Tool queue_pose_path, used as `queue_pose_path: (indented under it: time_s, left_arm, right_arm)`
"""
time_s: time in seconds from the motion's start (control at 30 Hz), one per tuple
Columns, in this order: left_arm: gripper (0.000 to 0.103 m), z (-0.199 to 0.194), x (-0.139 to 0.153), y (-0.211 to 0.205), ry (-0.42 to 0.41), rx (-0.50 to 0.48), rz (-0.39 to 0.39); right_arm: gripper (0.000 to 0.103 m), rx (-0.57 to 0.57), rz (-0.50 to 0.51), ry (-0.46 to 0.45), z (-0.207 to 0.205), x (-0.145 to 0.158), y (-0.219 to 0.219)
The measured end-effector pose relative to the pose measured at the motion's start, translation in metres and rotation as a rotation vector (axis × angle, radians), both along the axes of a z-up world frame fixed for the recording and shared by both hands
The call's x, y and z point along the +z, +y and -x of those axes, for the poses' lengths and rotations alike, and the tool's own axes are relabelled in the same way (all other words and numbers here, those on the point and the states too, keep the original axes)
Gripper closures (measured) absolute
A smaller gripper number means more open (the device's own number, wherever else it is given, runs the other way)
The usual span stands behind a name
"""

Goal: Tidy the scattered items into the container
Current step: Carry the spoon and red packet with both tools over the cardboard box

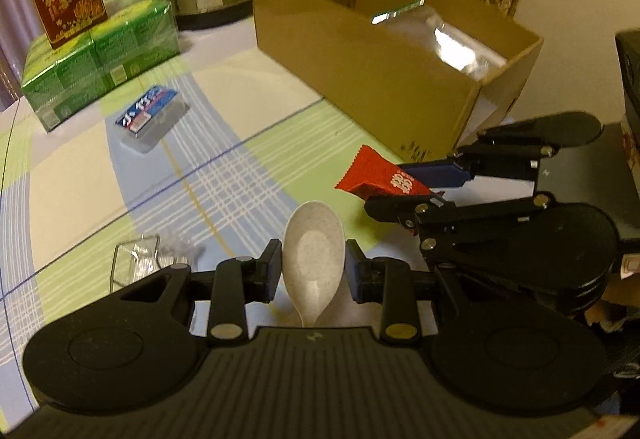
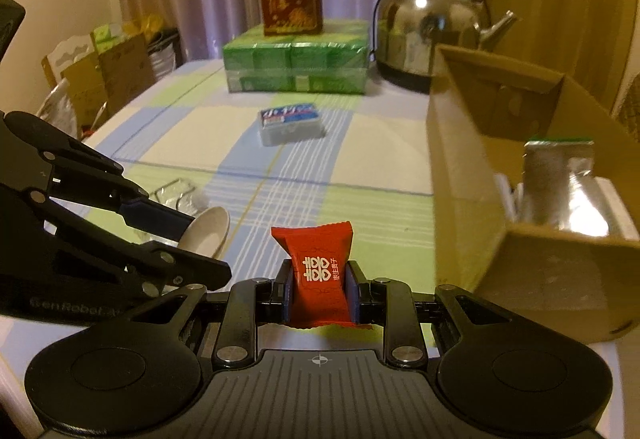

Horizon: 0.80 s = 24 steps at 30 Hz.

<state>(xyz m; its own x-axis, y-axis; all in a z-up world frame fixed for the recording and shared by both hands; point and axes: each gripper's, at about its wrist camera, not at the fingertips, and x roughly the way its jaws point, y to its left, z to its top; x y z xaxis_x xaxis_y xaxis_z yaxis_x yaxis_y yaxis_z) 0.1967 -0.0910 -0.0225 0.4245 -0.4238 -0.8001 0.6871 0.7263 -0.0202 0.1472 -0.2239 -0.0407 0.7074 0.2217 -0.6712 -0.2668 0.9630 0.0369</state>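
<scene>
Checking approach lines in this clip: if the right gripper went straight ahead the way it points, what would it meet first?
Probably the small blue-labelled packet lying ahead of the right gripper, which holds the red sachet. The cardboard box sits right of that line; depth is uncertain.

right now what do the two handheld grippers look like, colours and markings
Both the left gripper and right gripper are matte black, with two round discs on a ribbed grey plate bearing a small crosshair mark, silver rivets on the linkages, and blue finger pads. Pale lettering runs along the left gripper's side.
</scene>
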Motion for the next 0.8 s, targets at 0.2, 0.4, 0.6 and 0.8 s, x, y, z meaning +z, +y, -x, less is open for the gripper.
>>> queue_pose_path:
  time_s: [0.2,0.4,0.6,0.8]
  left_arm:
    - [0.075,-0.001,0.013,0.001,-0.020,0.013,0.009]
    - [0.075,-0.001,0.031,-0.008,-0.029,0.028,0.055]
    - [0.075,-0.002,0.068,-0.050,-0.054,-0.017,0.098]
    - [0.075,-0.022,0.108,-0.112,-0.054,-0.042,0.197]
  right_arm:
    - [0.080,-0.020,0.008,-0.045,0.010,0.025,-0.014]
    - [0.080,-0.036,0.013,-0.105,0.017,0.058,-0.032]
    - [0.080,-0.099,-0.002,-0.153,0.013,0.096,-0.074]
    - [0.080,-0.203,-0.060,-0.127,-0.011,0.112,-0.136]
